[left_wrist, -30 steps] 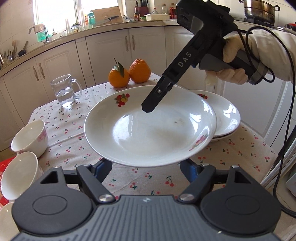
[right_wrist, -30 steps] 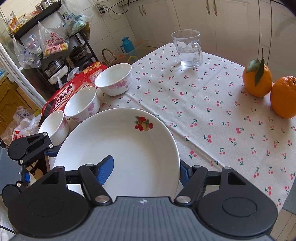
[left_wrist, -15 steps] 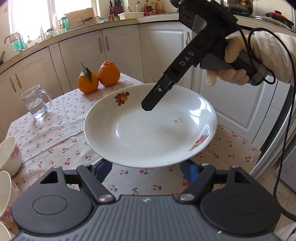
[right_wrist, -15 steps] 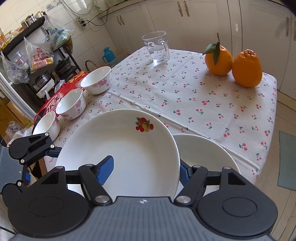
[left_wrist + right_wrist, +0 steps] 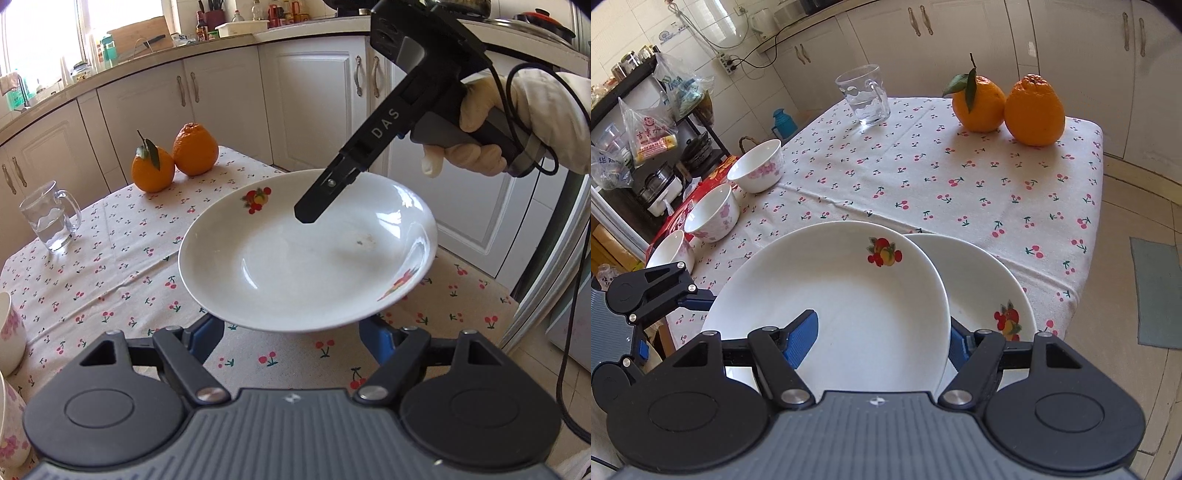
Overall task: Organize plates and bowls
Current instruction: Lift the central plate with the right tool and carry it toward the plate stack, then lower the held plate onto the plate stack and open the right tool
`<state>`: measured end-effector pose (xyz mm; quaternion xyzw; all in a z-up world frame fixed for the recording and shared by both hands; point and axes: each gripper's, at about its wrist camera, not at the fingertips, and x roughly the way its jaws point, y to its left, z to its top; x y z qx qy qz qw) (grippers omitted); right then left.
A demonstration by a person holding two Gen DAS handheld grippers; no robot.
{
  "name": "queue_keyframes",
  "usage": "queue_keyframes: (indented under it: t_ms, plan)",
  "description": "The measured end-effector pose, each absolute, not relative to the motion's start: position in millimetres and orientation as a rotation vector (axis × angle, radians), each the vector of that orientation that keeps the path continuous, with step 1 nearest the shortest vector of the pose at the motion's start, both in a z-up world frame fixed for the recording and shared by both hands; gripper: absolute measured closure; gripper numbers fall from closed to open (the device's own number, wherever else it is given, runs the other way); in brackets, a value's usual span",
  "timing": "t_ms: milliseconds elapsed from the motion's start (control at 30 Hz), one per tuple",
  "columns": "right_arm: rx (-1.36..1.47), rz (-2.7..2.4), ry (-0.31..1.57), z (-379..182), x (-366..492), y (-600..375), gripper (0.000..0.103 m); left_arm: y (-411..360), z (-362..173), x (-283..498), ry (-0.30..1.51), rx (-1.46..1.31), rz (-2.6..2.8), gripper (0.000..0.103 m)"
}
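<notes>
**Grip state.** The right gripper (image 5: 882, 328) pinches the carried plate (image 5: 842, 295). One blue pad (image 5: 803, 338) lies on the inner face at 7 o'clock of the plate. The other pad sits outside the rim at 4 o'clock, mostly hidden. In the left wrist view the left gripper (image 5: 290, 330) has its fingers spread, and both blue pads sit beneath the near rim at 6 o'clock. It cannot be told whether they clamp the underside or only support it.

**Position of the work.** The carried plate is clear of the tablecloth (image 5: 960, 184). It overlaps a second plate (image 5: 990, 288), which lies on the cloth at its 3 o'clock. Three bowls (image 5: 757, 166) stand in a row at 10 o'clock. The oranges (image 5: 1008, 107) and the glass mug (image 5: 864, 96) stand well apart at 12 to 1 o'clock.

**Hazards.**
- Slippage: the glazed plate is held by a narrow rim pinch. If the two hands move unevenly, the plate is likely to tilt and slide off the pads.
- Chipping: if the plate is lowered off-centre, its rim may strike the rim of the resting plate.
- Fall: the resting plate lies near the table edge. A sideways push during stacking could send it over.
</notes>
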<state>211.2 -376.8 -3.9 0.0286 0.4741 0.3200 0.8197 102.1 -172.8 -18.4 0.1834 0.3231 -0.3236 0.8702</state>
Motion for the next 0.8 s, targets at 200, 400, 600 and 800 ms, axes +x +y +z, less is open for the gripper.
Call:
queue_keyframes:
  t_ms: [200, 400, 600, 800]
  plan:
    - [0.078, 0.675, 1.003, -6.7, 210.7, -383.4, 0.027, -177.0, -18.9, 104.2, 0.674, 0.401, -0.685, 0.023]
    - [0.087, 0.659, 1.005, -8.9, 208.6, -389.7, 0.027, -181.5, -19.8, 107.1, 0.672, 0.413, -0.702, 0.023]
    - [0.097, 0.645, 1.001, -9.0, 205.8, -396.8, 0.027, -183.7, -20.9, 112.3, 0.679, 0.410, -0.714, 0.023]
    - [0.099, 0.626, 1.003, -9.6, 201.5, -402.0, 0.027, -184.9, -23.5, 118.0, 0.691, 0.397, -0.721, 0.023]
